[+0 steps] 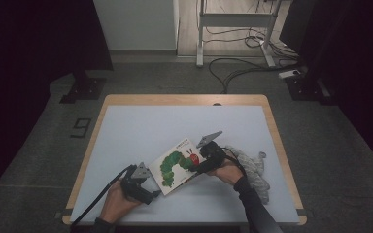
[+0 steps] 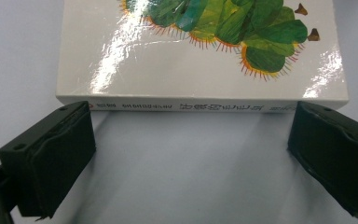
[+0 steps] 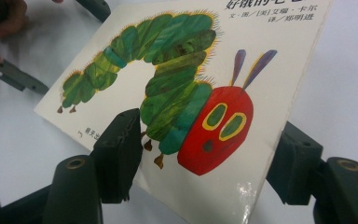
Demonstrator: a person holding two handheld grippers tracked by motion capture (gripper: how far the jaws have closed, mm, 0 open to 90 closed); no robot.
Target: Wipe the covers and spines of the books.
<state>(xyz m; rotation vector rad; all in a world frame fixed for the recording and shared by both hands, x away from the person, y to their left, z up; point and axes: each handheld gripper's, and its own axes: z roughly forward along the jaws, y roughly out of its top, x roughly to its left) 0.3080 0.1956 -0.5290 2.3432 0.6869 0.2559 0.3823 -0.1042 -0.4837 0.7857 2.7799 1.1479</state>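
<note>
The right tool is pinching the book's right corner, tilting it off the tabletop; the left tool, spread, faces the spine.

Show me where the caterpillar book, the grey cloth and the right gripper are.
caterpillar book (image 1: pixel 175 167), high view, on its cover.
grey cloth (image 1: pixel 255 170), high view, on its middle.
right gripper (image 3: pixel 205 161), right gripper view, between its jaw tips.

Dimly lit room, grey carpeted floor. Wooden table under pale blue-white mat. Beyond, white metal desk frame, tangled black cables, dark curtains at both sides.
</note>
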